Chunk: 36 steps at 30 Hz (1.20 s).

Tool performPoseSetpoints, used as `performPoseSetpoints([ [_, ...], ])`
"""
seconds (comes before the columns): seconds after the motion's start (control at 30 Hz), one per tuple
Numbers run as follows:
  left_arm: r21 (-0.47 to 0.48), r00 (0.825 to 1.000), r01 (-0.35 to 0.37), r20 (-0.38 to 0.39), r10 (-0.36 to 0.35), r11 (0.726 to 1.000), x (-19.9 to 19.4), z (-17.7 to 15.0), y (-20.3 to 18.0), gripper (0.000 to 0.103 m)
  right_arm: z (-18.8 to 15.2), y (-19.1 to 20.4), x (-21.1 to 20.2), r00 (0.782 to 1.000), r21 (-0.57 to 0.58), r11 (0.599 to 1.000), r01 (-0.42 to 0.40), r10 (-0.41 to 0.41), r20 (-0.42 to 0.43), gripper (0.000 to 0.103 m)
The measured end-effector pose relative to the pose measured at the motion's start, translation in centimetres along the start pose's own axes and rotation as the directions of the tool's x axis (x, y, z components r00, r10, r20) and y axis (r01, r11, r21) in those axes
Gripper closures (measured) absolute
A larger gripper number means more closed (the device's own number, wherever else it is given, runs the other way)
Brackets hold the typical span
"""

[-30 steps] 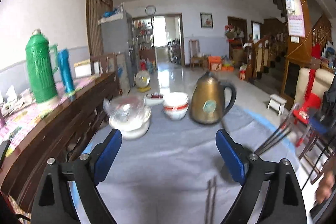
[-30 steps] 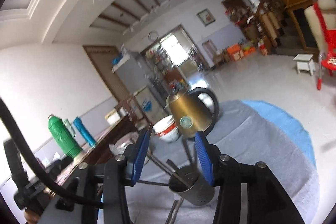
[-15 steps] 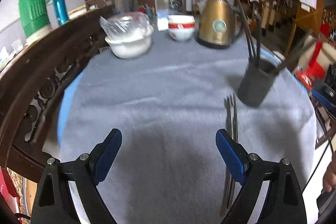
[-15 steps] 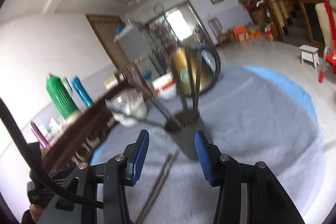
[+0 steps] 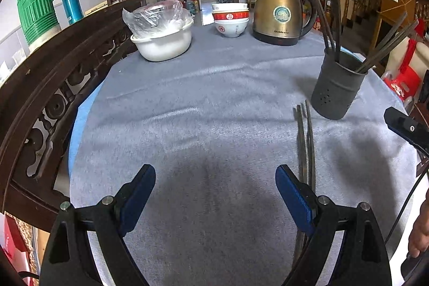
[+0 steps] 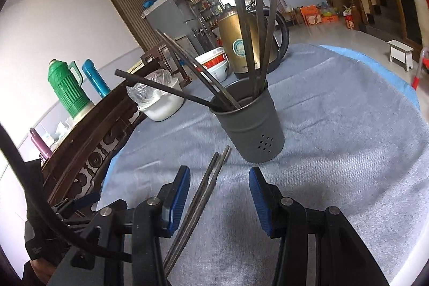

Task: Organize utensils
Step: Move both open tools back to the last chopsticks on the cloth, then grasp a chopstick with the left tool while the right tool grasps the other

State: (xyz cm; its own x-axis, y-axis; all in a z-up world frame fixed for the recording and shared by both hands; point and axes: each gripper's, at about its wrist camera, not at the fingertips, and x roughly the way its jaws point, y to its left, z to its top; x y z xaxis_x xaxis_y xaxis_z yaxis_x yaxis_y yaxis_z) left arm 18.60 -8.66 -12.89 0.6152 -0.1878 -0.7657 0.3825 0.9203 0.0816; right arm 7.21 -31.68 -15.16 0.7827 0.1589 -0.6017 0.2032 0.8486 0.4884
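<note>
A dark grey utensil holder (image 5: pixel 336 87) (image 6: pixel 250 127) stands upright on the grey tablecloth with several dark chopsticks sticking out of it. A few loose chopsticks (image 5: pixel 304 146) (image 6: pixel 203 195) lie flat on the cloth in front of the holder. My left gripper (image 5: pixel 215 195) is open and empty above the cloth, the loose chopsticks beside its right finger. My right gripper (image 6: pixel 218 195) is open and empty, with the loose chopsticks running between its fingers below it.
A gold kettle (image 5: pixel 280 15) (image 6: pixel 241 44), stacked red-and-white bowls (image 5: pixel 230 19) and a white bowl with a plastic bag (image 5: pixel 162 36) stand at the far side. A carved wooden rail (image 5: pixel 53 87) borders the table's left. Green and blue flasks (image 5: pixel 37 7) stand beyond it.
Both cameras tilted down toward the table. The holder left my right gripper and now stands on the cloth. The loose chopsticks came into fuller view.
</note>
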Motion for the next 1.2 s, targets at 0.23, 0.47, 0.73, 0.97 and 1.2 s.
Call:
performPoseSetpoints([
  [0.23, 0.020, 1.000, -0.004, -0.017, 0.004, 1.000, 0.8, 0.0, -0.6, 0.012, -0.2, -0.2, 1.0, 0.999, 0.007, 1.000, 0.012, -0.012, -0.031, 0.053],
  [0.47, 0.050, 0.999, -0.006, -0.041, 0.008, 0.999, 1.5, -0.1, -1.6, 0.012, -0.1, -1.0, 1.6, 0.999, 0.035, 0.999, 0.010, -0.009, -0.035, 0.053],
  [0.73, 0.066, 0.997, 0.003, -0.076, 0.002, 0.998, 2.4, 0.1, -2.9, 0.012, 0.0, -2.0, 1.5, 1.000, 0.058, 0.998, -0.007, 0.008, -0.027, 0.053],
  [0.97, 0.047, 0.993, 0.042, -0.110, -0.036, 0.998, 3.3, 0.2, -3.5, 0.012, 0.1, -3.1, 1.0, 1.000, 0.090, 0.996, -0.013, 0.015, -0.019, 0.053],
  [1.2, 0.036, 0.986, 0.109, -0.135, -0.103, 0.993, 5.1, 1.0, -4.9, 0.012, -0.1, -3.3, 0.7, 1.000, 0.092, 0.996, -0.013, 0.015, -0.017, 0.053],
])
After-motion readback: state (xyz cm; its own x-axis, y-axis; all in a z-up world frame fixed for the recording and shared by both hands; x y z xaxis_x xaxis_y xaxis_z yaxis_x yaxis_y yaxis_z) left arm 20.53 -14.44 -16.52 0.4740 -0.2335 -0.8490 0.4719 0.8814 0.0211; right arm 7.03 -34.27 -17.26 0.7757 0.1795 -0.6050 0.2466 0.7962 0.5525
